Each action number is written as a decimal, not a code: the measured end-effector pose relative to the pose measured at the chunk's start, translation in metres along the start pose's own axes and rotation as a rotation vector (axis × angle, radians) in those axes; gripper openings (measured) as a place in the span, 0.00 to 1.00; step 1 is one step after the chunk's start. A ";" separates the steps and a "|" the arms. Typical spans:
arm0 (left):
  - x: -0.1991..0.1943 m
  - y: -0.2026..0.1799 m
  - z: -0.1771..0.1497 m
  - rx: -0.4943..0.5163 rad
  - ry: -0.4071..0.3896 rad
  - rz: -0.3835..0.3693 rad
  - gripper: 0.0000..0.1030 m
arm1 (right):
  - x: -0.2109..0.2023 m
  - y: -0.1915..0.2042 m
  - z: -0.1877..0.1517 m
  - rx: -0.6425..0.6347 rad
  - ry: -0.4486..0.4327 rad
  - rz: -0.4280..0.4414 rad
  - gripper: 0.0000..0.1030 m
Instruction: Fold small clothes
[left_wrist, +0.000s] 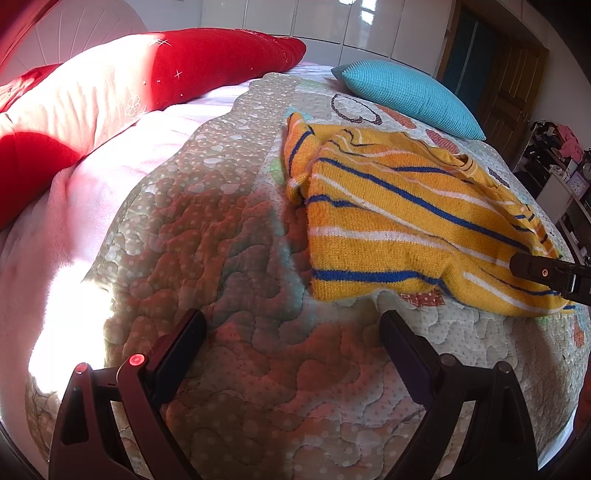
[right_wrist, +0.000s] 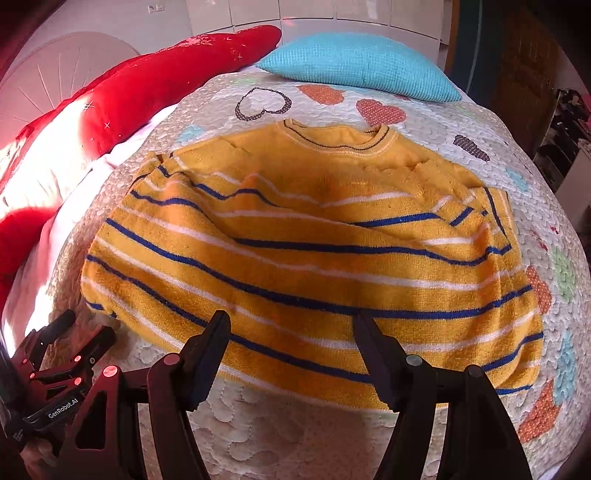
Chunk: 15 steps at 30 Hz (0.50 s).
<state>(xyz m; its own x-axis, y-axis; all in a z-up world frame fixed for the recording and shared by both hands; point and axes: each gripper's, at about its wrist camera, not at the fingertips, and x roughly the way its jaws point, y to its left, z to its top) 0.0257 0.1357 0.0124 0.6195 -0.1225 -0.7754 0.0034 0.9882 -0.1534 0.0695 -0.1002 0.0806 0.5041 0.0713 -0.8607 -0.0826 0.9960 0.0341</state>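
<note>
A small yellow sweater (right_wrist: 303, 240) with blue and white stripes lies on a quilted bedspread (right_wrist: 295, 435), collar at the far side, both sleeves folded in over the body. It also shows in the left wrist view (left_wrist: 406, 229), to the right. My right gripper (right_wrist: 291, 332) is open, its fingertips over the sweater's near hem, holding nothing. My left gripper (left_wrist: 293, 328) is open and empty over bare quilt, left of the sweater's near corner. The right gripper's finger (left_wrist: 546, 275) shows over the hem at the right edge. The left gripper (right_wrist: 55, 354) appears at lower left.
A turquoise cushion (right_wrist: 358, 62) lies beyond the collar. Red pillows (right_wrist: 147, 92) and pink bedding (left_wrist: 74, 206) lie to the left. A round headboard (right_wrist: 55, 74) stands far left. White wardrobe doors and a wooden door (left_wrist: 513, 74) stand behind; cluttered shelves (left_wrist: 561, 155) stand on the right.
</note>
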 end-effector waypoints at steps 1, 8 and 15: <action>0.000 0.000 0.000 0.000 0.000 0.000 0.92 | 0.001 -0.002 -0.002 0.002 0.001 -0.006 0.72; 0.000 0.000 0.000 0.000 0.000 0.000 0.92 | 0.010 -0.020 -0.015 0.039 0.013 -0.016 0.73; 0.000 0.000 0.000 0.000 0.000 0.000 0.92 | 0.016 -0.009 -0.023 -0.009 -0.031 -0.053 0.82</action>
<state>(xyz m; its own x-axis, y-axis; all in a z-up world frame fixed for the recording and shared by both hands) 0.0255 0.1353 0.0122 0.6197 -0.1228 -0.7752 0.0036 0.9881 -0.1536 0.0585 -0.1090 0.0546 0.5341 0.0207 -0.8452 -0.0628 0.9979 -0.0153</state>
